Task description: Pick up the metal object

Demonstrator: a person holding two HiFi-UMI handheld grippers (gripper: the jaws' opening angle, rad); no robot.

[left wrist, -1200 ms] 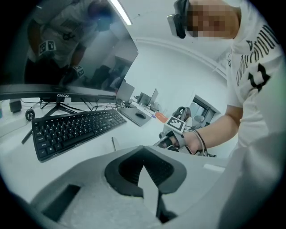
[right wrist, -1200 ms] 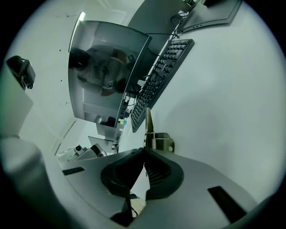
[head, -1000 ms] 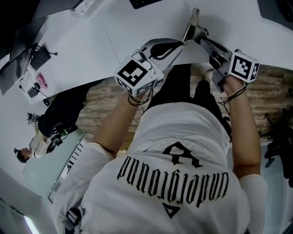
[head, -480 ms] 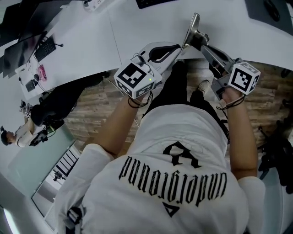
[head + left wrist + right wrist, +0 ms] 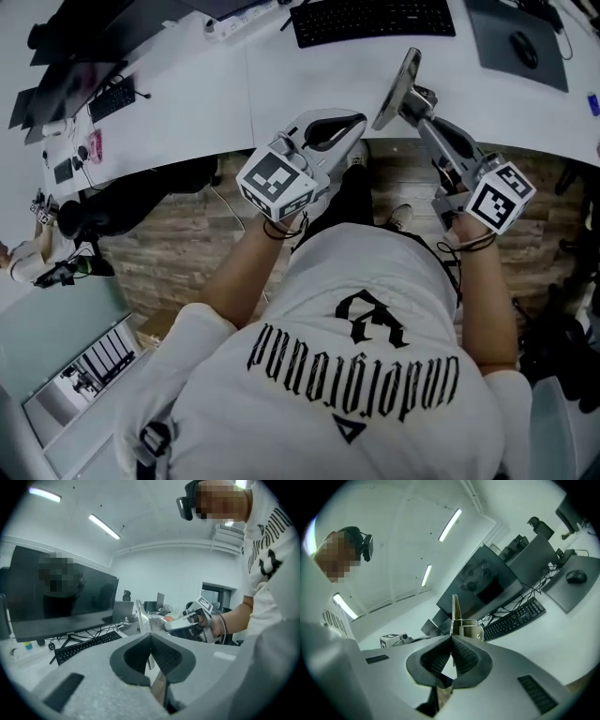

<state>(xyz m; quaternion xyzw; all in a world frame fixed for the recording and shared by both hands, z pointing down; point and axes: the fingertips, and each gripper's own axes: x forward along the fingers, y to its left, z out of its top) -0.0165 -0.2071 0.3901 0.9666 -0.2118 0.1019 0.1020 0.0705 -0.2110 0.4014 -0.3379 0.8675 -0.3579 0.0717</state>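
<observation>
Where the white desk (image 5: 281,94) curves below the keyboard (image 5: 375,19), the metal object (image 5: 401,82) is held in the air. It is a thin plate turned on edge, on the person's side of the keyboard. The left gripper (image 5: 359,129) has its jaws closed on the plate's end farther from the keyboard. The right gripper (image 5: 419,98) has its jaws clamped together on the plate beside its spring fitting (image 5: 461,631). Both grippers hold the one plate, which lies between them.
</observation>
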